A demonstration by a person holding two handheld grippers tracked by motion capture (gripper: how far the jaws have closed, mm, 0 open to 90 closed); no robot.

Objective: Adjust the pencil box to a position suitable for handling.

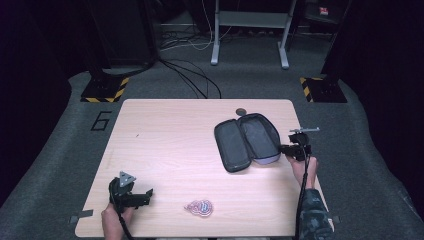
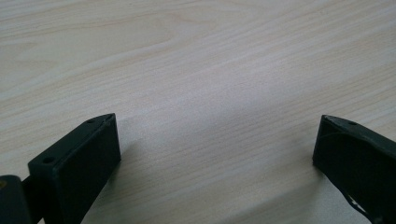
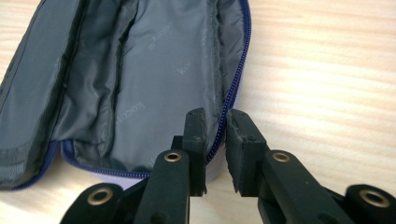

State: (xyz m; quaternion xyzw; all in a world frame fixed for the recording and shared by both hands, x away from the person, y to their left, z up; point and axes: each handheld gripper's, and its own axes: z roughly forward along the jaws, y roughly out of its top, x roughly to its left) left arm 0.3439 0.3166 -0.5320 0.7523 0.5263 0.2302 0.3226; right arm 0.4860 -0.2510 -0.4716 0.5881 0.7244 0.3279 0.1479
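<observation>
**Mia:** What is close to us on the desk (image 1: pixel 165 150)?

**Tom:** The left claw (image 1: pixel 142 196) sits near the front left corner. Its jaws are spread wide, with bare wood between them. Just to the right of it lies a small pink and blue sticker thing (image 1: pixel 199 207), flat by the front edge.

**Mia:** And the right claw (image 3: pixel 217 135)?

**Tom:** It is farther back, on the right side. Its jaws are pressed close on the edge of the pouch (image 3: pixel 140 84). They pinch the wall right by the blue zipper (image 3: pixel 233 88), one jaw inside and one outside.

**Mia:** What does the pouch look like?

**Tom:** It is long, with round ends. It lies open like a book, in two halves. The inside is dark grey cloth with little words printed on it. The outside looks light purple at the bottom edge.

**Mia:** Where is it?

**Tom:** On the right half of the desk, reaching toward the back. A little dark round thing (image 1: pixel 241 112) lies just behind it, at the far edge.
</observation>
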